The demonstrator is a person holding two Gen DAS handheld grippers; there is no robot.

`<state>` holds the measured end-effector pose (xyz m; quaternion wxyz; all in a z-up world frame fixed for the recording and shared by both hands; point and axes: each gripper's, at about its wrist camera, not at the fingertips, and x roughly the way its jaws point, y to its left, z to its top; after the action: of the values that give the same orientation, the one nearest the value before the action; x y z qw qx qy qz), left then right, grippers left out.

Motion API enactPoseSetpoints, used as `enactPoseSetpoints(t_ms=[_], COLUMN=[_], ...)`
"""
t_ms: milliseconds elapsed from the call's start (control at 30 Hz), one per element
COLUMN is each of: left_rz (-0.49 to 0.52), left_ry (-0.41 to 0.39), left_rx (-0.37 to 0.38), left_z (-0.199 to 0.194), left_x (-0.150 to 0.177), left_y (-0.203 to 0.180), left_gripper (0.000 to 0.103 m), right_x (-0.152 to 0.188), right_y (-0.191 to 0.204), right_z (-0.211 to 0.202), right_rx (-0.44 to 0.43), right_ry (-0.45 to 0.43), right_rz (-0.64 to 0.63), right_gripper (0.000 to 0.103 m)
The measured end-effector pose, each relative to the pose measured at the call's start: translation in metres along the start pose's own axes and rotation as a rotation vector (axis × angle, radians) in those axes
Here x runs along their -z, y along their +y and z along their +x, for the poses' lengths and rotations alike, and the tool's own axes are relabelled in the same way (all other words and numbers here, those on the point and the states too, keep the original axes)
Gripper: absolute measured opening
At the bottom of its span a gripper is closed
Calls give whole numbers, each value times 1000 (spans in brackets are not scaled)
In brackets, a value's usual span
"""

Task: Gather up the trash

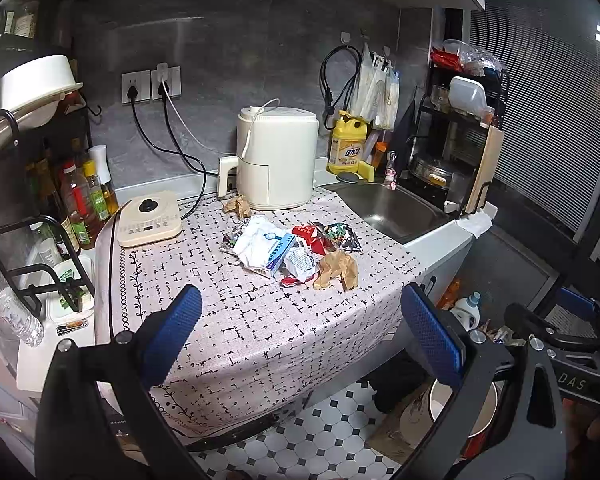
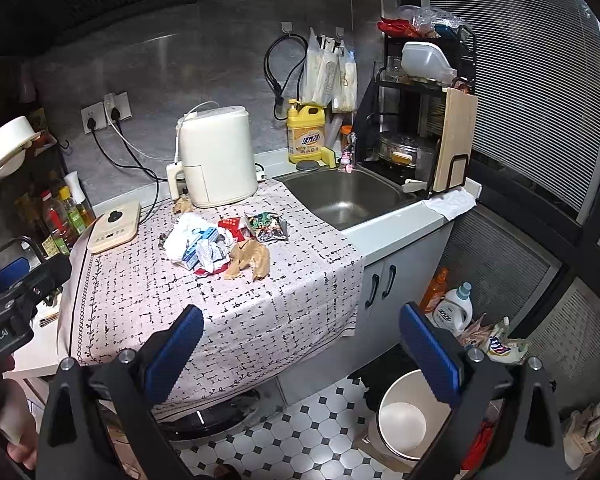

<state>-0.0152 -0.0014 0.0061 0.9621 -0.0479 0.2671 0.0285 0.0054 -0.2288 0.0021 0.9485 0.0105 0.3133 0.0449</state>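
Observation:
A heap of trash (image 1: 292, 250) lies on the patterned cloth of the counter (image 1: 240, 320): white wrappers, a blue-and-white carton (image 1: 278, 254), red and foil packets, and crumpled brown paper (image 1: 336, 270). A second brown scrap (image 1: 238, 206) sits by the air fryer. My left gripper (image 1: 300, 336) hangs open in front of the counter's edge, short of the heap, nothing between its blue pads. In the right wrist view the heap (image 2: 220, 246) is farther off, and my right gripper (image 2: 300, 350) is open and empty. A white bin (image 2: 408, 416) stands on the floor below it.
A cream air fryer (image 1: 278, 158), an induction hob (image 1: 150, 218), oil bottles (image 1: 84, 200) on a rack at left. The sink (image 2: 344, 196), yellow detergent (image 2: 306, 134) and dish rack (image 2: 424, 120) at right. Detergent bottles (image 2: 456, 308) and bags on the tiled floor.

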Motion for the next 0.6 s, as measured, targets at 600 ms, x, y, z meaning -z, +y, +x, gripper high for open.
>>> enactPoseSetpoints(t_ms=[600], left_rz=[-54], left_ry=[2], left_rx=[-21], left_z=[-8], left_x=[0], left_y=[18], left_gripper=[99], right_x=[0], right_y=[1], right_z=[1], right_rx=[-39], right_ry=[-9], right_rz=[-13], right_gripper=[96])
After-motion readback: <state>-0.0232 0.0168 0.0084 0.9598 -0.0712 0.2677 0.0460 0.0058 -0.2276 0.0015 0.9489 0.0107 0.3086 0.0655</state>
